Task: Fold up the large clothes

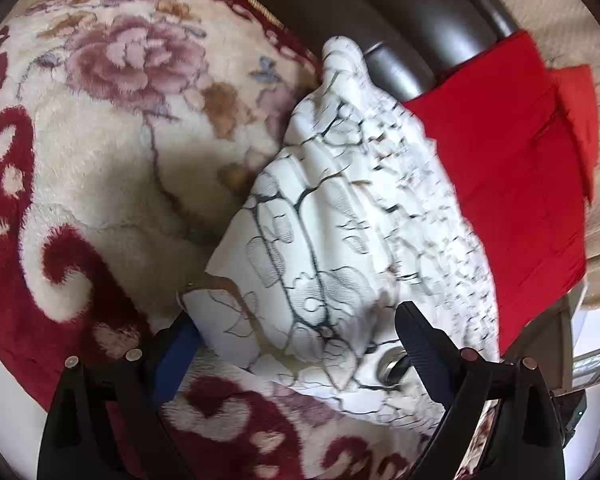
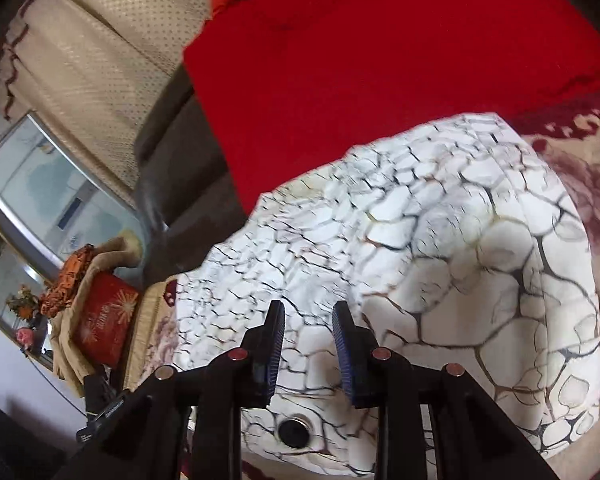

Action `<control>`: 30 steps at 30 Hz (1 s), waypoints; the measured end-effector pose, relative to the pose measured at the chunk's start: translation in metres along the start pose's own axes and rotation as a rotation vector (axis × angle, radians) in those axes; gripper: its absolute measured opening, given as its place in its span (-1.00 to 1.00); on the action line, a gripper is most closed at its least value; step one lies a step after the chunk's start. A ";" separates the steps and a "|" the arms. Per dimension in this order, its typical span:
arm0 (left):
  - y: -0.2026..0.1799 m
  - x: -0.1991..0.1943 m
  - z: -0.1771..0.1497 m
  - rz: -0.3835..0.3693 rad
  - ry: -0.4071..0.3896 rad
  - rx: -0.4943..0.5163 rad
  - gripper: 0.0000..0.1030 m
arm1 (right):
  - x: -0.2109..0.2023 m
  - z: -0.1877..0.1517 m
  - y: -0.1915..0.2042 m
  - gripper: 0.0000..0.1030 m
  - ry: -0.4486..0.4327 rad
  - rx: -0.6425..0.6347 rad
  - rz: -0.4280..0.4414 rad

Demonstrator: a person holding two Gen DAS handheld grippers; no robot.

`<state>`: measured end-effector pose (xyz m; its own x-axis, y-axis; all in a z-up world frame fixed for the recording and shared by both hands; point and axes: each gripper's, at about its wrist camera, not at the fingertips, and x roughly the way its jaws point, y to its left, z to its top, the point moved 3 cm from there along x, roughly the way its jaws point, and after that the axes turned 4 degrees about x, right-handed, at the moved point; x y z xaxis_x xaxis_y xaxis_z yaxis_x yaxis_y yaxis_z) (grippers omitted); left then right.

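In the left wrist view, a plush blanket [image 1: 100,152] with pink flowers and dark red swirls fills the left half of the frame. The left claw [image 1: 296,320] sits at the bottom with its jaws spread wide; the near edge of the white patterned cloth [image 1: 340,208] lies between them, against the left blue pad, while the right finger rests on top of the fabric without squeezing it. From there the cloth runs up to the centre of the frame, bunched in folds. Right of it lies a red garment [image 1: 508,176], partly under the white cloth. In the right wrist view, a beige curtain [image 2: 92,52] hangs at the upper left and the red garment [image 2: 380,72] spreads across the top. The right claw [image 2: 308,320] stands at lower centre, jaws narrowly parted, with the cloth [image 2: 460,240] rising between the pads; whether they pinch it I cannot tell.
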<state>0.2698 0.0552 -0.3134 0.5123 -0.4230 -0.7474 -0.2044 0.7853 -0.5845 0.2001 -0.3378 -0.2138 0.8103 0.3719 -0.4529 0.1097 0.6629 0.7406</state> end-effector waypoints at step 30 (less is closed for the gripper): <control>-0.012 0.051 0.041 -0.205 -0.057 -0.190 0.56 | -0.005 0.010 -0.020 -0.45 0.009 0.022 -0.052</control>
<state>0.3322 0.0427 -0.3311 0.6040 -0.5342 -0.5915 -0.2416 0.5844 -0.7746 0.2000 -0.3592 -0.2211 0.7978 0.3434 -0.4956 0.1642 0.6672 0.7266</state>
